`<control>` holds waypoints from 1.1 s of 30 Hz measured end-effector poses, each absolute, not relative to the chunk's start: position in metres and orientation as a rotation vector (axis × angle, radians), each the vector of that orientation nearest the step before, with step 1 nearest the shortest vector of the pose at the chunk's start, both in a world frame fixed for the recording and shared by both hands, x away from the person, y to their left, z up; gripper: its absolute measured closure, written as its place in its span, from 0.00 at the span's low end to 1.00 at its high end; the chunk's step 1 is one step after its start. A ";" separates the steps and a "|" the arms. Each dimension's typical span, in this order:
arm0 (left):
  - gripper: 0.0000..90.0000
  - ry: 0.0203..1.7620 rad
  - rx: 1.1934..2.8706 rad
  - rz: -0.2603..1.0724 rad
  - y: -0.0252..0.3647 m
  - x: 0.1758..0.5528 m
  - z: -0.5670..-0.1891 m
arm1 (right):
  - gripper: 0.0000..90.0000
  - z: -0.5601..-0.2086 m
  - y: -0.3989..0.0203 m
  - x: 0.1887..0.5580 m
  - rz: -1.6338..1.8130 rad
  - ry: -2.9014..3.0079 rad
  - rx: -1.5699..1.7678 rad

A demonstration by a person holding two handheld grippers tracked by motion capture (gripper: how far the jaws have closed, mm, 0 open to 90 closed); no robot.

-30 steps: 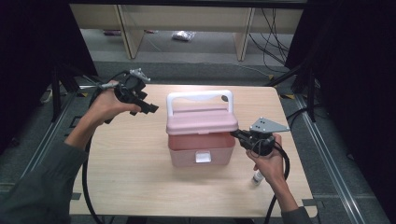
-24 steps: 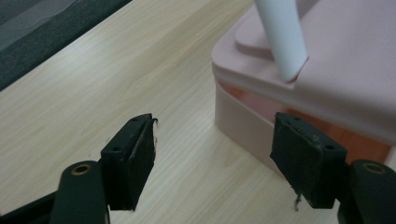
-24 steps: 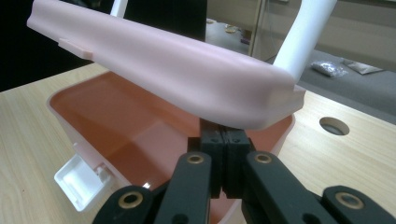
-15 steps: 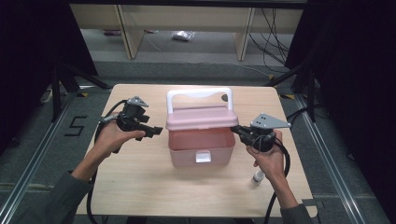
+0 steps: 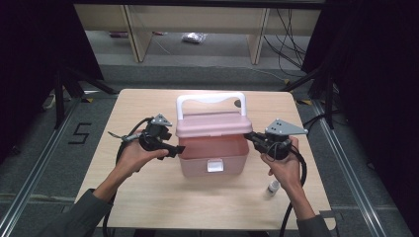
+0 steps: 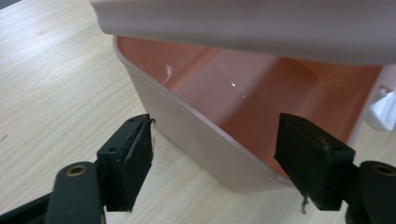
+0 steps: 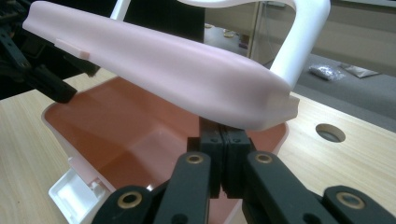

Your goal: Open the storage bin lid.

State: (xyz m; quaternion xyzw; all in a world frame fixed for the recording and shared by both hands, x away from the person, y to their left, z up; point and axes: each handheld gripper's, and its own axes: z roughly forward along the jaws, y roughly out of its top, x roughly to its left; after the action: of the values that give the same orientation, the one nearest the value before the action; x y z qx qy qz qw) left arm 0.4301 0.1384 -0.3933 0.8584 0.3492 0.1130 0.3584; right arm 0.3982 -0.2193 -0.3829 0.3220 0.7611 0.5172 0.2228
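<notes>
High view: the lid (image 5: 213, 123) is propped by the closed right gripper (image 5: 250, 138), so the box (image 5: 212, 155) should be steadied by the wide-open left gripper (image 5: 177, 149).

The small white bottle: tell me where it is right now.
In the high view the small white bottle lies on the table near its front right, just below the right gripper and right of the pink box.

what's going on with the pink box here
A person is working on a pink box on the table with a gripper in each hand. The right gripper, jaws shut, props the lid up from beneath its edge, so the box is partly open. The left gripper has open jaws at the box's near corner, the rim between them but not gripped. A small white bottle lies near the right hand.
</notes>
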 end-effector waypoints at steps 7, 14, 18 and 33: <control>0.40 0.869 2.241 0.273 0.135 0.431 -0.401 | 1.00 -0.383 -0.219 0.398 1.431 2.097 0.905; 0.48 0.853 2.234 0.271 0.130 0.429 -0.406 | 1.00 -0.380 -0.218 0.399 1.419 2.096 0.889; 0.52 0.851 2.226 0.252 0.133 0.430 -0.407 | 1.00 -0.376 -0.216 0.399 1.421 2.103 0.901; 0.57 0.889 2.217 0.244 0.132 0.419 -0.407 | 1.00 -0.370 -0.219 0.411 1.451 2.083 0.890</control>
State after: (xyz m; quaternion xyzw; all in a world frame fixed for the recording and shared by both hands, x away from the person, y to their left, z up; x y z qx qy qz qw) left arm 0.4192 0.1324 -0.4075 0.8608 0.3451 0.0948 0.3618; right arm 0.4112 -0.2190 -0.3702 0.3223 0.7547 0.5257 0.2238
